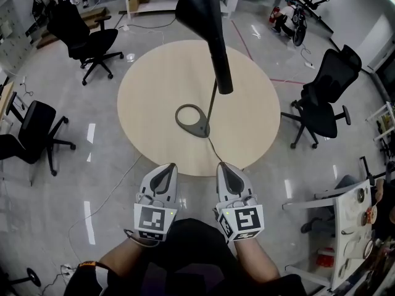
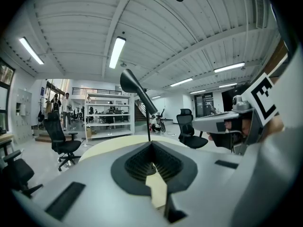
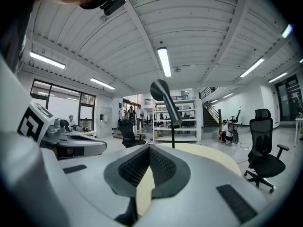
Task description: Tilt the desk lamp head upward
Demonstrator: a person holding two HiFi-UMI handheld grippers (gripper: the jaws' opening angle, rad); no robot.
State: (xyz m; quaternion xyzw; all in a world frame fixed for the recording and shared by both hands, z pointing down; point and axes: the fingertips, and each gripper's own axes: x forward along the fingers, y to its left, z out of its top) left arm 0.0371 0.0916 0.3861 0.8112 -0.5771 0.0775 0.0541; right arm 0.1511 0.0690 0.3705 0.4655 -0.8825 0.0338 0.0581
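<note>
L gripper (image 1: 168, 168), R gripper (image 1: 223, 167) closed; lamp head (image 1: 207, 23) slanted.

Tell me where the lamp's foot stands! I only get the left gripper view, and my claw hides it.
Observer: The lamp base sits flat near the middle of the round table.
Operator: Is my other claw holding something?
Observer: No, the right claw is shut and empty.
Operator: Any wire?
Observer: Yes, a thin cord runs from the base toward the table edge nearest you.
</note>
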